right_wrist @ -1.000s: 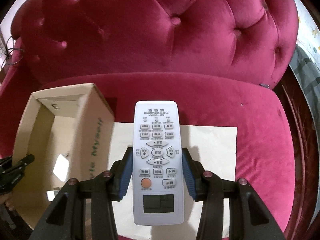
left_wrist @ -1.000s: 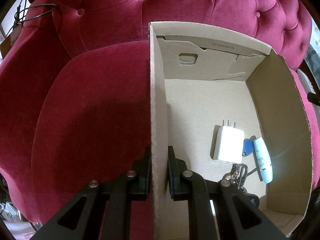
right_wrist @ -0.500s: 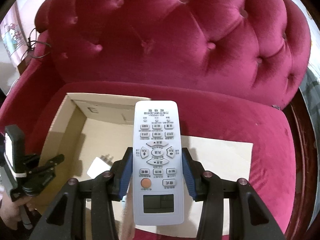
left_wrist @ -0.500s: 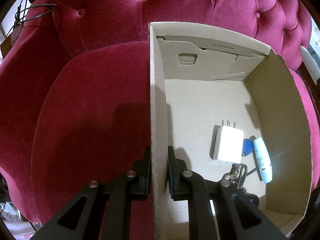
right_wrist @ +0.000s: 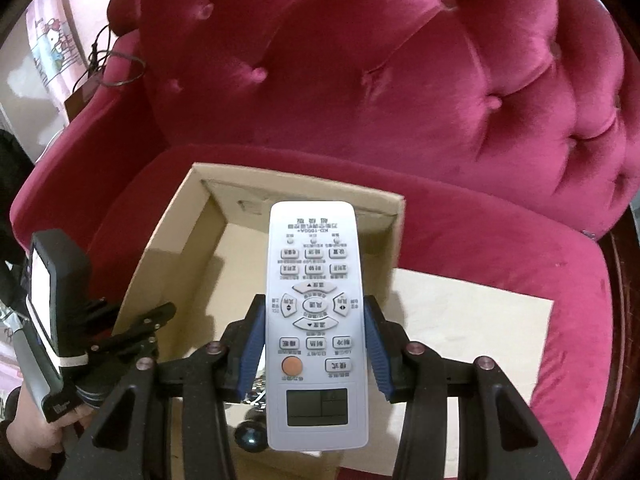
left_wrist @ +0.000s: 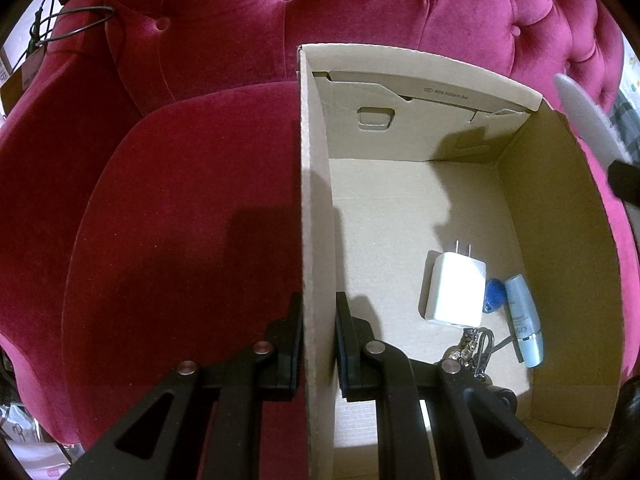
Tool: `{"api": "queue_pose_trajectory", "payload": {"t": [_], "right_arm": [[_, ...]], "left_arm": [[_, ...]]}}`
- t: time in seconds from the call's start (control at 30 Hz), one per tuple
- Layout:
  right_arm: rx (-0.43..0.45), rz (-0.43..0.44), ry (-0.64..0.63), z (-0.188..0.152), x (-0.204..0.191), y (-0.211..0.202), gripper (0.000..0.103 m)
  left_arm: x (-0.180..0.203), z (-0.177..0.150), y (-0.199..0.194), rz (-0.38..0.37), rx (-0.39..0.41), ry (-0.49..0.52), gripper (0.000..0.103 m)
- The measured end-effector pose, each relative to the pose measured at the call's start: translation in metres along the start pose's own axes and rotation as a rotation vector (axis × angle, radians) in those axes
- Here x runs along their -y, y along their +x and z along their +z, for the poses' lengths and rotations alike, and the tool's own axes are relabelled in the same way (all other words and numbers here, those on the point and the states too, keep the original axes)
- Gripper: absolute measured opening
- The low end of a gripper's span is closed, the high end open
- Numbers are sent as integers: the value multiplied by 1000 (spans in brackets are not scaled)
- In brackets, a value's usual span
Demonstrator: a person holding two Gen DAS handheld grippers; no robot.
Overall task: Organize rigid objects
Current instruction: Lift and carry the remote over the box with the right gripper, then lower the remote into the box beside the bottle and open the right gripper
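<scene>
My right gripper (right_wrist: 315,354) is shut on a white remote control (right_wrist: 316,320), held face up above the open cardboard box (right_wrist: 160,256) on the red sofa. The remote's tip also shows at the right edge of the left wrist view (left_wrist: 588,120). My left gripper (left_wrist: 318,340) is shut on the box's left wall (left_wrist: 314,200), one finger inside, one outside. Inside the box lie a white charger plug (left_wrist: 456,290), a blue key fob (left_wrist: 494,295), a pale blue tube (left_wrist: 524,320) and a keychain (left_wrist: 474,346).
The tufted red sofa back (right_wrist: 380,60) rises behind the box. A flat beige board (right_wrist: 472,332) lies on the seat right of the box. A black cable (left_wrist: 68,20) hangs over the left armrest. My left gripper's body (right_wrist: 60,320) shows at left.
My right gripper has carried the remote leftward and up, from beside the box to over its opening. The left gripper has kept its hold on the box wall.
</scene>
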State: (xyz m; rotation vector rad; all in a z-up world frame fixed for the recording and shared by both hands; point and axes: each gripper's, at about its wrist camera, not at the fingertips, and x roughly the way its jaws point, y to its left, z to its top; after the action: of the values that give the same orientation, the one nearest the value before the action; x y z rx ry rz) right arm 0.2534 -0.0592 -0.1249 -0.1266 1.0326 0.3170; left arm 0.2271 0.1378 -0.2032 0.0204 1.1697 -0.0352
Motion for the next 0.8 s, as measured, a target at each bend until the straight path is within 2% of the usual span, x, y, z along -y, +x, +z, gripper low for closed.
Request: {"api": "queue_pose_trajectory", "payload": {"t": [0.33,0.8], "right_arm": [[-68,29,-17,-9,-29,38,49],[-162,9,2,-22,-36,79,49]], "left_arm": [[-1,0,0,-1,1,2,15],[-1,1,0,2,1,5,15]]}}
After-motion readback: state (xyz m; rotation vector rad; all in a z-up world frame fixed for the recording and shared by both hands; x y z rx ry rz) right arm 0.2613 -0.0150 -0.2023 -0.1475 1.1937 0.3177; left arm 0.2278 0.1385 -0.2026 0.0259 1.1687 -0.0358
